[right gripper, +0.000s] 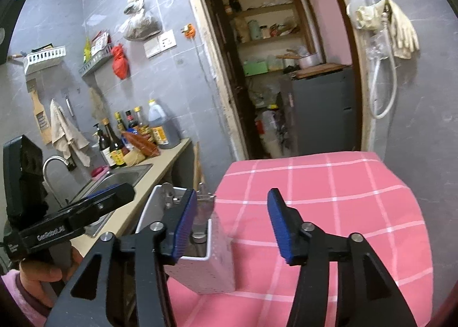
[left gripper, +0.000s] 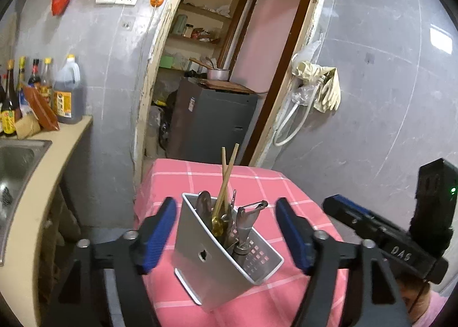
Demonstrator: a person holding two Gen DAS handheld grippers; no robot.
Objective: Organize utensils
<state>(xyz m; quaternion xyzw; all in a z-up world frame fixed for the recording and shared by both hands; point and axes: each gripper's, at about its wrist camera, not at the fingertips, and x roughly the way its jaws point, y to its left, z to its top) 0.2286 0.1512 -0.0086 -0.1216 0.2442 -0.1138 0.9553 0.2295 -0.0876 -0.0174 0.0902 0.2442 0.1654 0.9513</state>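
Note:
A white perforated utensil holder stands on a pink checked tablecloth. It holds two wooden chopsticks, a metal spoon, a peeler and other metal utensils. My left gripper is open, its blue fingers on either side of the holder and apart from it. My right gripper is open and empty, just right of the holder, which its left finger partly hides. The right gripper's body shows at the right in the left wrist view.
A counter with a steel sink and several sauce bottles runs along the left. Behind the table is a doorway to a pantry with a grey cabinet. Rubber gloves hang on the right wall.

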